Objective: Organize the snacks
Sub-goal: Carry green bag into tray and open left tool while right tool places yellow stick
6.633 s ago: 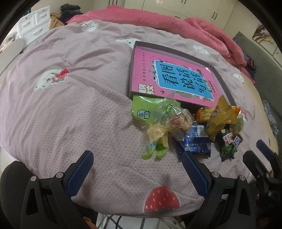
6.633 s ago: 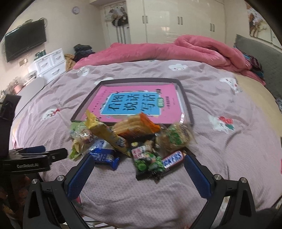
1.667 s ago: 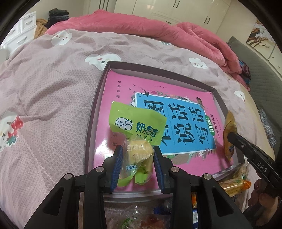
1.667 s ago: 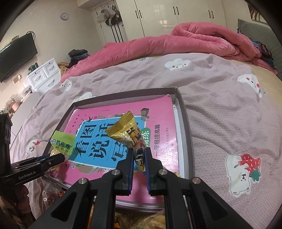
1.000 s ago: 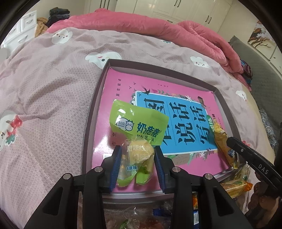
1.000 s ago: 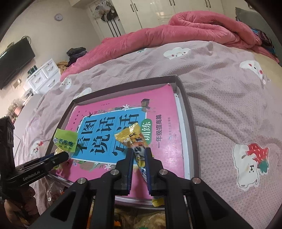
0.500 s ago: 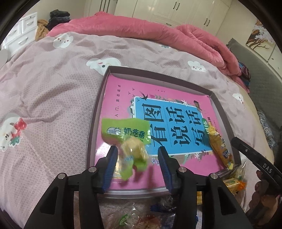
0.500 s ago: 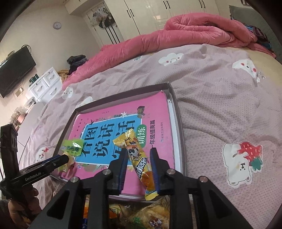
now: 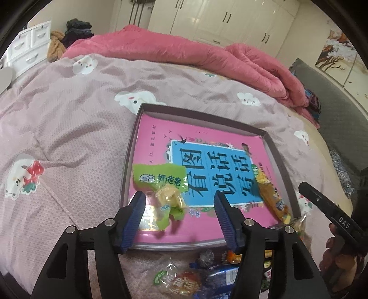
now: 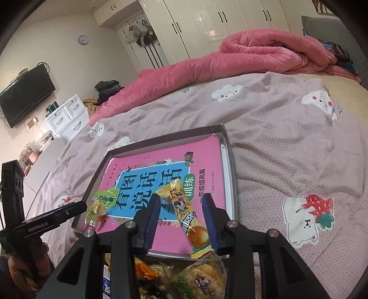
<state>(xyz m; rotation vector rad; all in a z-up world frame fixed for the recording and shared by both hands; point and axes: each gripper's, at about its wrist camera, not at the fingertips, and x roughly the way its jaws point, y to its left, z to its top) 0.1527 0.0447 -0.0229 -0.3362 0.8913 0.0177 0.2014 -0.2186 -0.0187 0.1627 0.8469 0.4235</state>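
Nearest the cameras, a pile of loose snacks [image 9: 184, 278] sits on the bed [image 9: 69, 138] just below the tray's front rim. The left claw [image 9: 179, 214] has just been opening, and the green snack pack [image 9: 165, 191] lies on the tray between its blue pads, neither pad pressing it. Same deal with the right claw [image 10: 181, 220]: jaws just spreading, the yellow snack stick [image 10: 184, 214] loose between them. Both snacks rest on the pink book [image 10: 161, 179] lining the grey tray [image 9: 131, 161]. Farther back there's a bunched pink duvet [image 10: 253, 55], then white wardrobes [image 10: 207, 20].
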